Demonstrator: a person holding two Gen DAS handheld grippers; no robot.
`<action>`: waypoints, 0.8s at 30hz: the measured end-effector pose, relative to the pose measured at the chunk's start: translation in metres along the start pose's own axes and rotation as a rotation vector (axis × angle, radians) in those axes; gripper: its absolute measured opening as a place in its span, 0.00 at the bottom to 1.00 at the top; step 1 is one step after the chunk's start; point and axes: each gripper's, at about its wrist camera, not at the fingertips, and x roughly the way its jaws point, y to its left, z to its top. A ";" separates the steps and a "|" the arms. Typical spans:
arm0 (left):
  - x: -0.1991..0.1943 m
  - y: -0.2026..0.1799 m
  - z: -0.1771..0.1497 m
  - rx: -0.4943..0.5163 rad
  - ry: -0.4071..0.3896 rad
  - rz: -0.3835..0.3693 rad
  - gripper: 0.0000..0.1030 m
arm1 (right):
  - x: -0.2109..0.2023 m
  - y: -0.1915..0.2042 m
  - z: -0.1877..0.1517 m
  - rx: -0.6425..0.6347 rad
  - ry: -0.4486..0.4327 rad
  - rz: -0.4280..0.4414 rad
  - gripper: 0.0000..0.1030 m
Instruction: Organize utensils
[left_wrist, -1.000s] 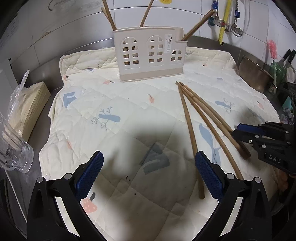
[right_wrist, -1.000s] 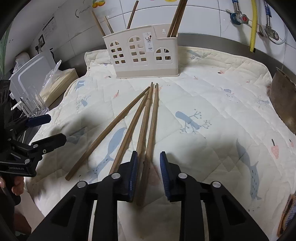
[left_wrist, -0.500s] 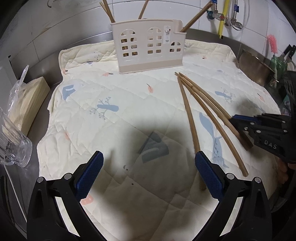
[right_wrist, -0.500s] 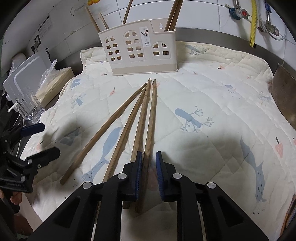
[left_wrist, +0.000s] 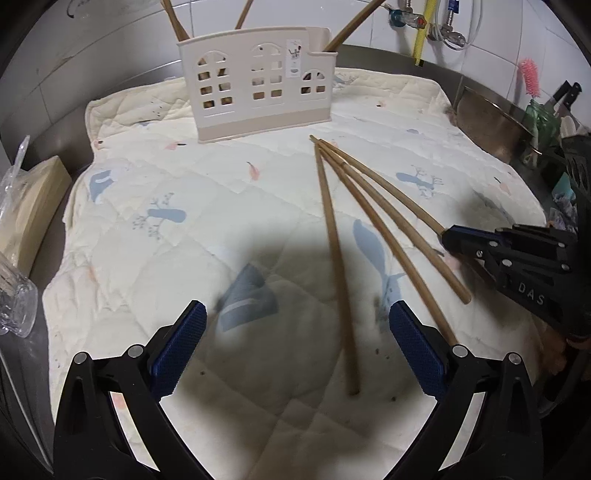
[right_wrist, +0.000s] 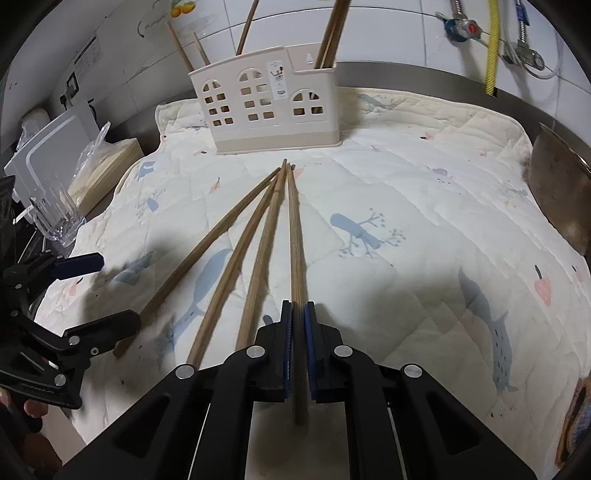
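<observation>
Four long wooden chopsticks lie fanned out on a quilted cream cloth (left_wrist: 184, 184), their far tips meeting in front of a cream utensil holder (right_wrist: 273, 107) that has several chopsticks standing in it. My right gripper (right_wrist: 298, 314) grips the rightmost chopstick (right_wrist: 295, 240) near its near end. Its jaws are closing the last bit, and the blue pads press the stick from both sides. My left gripper (left_wrist: 295, 314) hovers open over the cloth. The leftmost chopstick (left_wrist: 332, 258) runs between its fingers, nearer the right one and untouched. The holder (left_wrist: 258, 92) stands at the back.
A clear glass (right_wrist: 59, 218) and a bagged stack of pale sheets (left_wrist: 29, 206) sit off the cloth's left edge. A metal bowl (left_wrist: 491, 125) stands at the right. Taps and a yellow hose (right_wrist: 491, 48) hang on the tiled wall behind.
My right gripper's jaws closed from a narrow gap onto the rightmost chopstick. My left gripper drifted forward and lower, toward the near end of the leftmost chopstick.
</observation>
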 end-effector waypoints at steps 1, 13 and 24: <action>0.001 -0.001 0.001 -0.004 0.001 -0.004 0.95 | -0.001 -0.002 -0.001 0.005 0.000 0.001 0.06; 0.007 -0.005 0.011 -0.068 -0.001 -0.052 0.95 | -0.003 -0.010 -0.007 0.043 -0.010 0.028 0.07; 0.006 -0.010 0.012 -0.061 -0.006 -0.069 0.88 | -0.003 -0.012 -0.009 0.056 -0.016 0.044 0.07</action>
